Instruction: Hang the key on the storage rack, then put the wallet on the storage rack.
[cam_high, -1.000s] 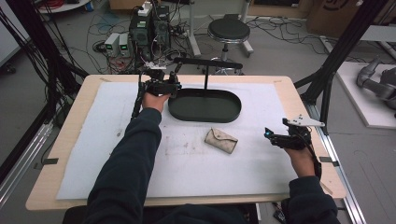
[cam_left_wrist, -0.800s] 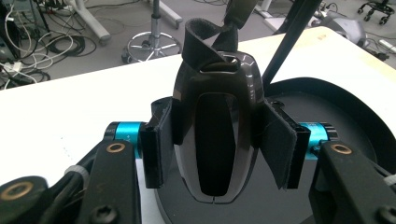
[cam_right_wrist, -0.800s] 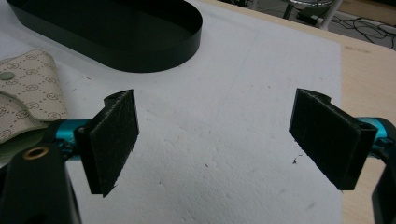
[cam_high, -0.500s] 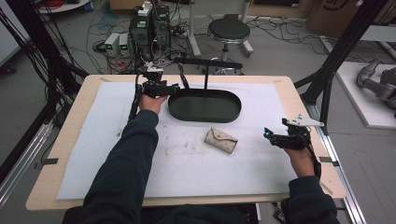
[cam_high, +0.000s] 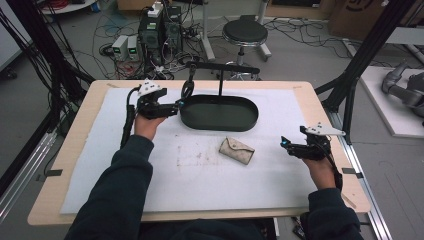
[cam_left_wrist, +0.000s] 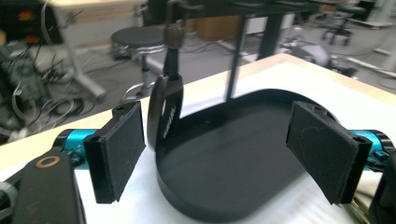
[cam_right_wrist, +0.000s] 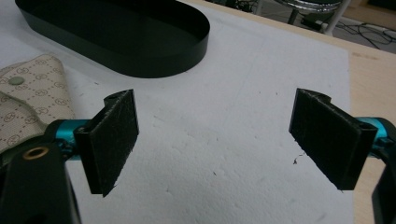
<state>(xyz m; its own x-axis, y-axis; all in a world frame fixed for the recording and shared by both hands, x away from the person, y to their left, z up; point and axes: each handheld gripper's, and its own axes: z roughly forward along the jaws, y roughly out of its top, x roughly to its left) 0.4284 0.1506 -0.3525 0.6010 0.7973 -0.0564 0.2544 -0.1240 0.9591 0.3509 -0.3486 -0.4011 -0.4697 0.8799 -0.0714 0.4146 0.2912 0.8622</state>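
Risk: a dark strap-like item hangs off the rack's crossbar at the far-left end of the black oval tray. L gripper sits just beside it, so a careless pull-back could snag it or nudge the tray; can't tell what the item is.

L jaws have just been opening, now wide w/ nothing between them. L forearm reaches far-left, gripper roughly level, pointing right at the tray.

R gripper also wide open, empty, low over the white mat near the right edge, pointing left toward the beige pouch, which lies flat mid-table, just near of the tray.
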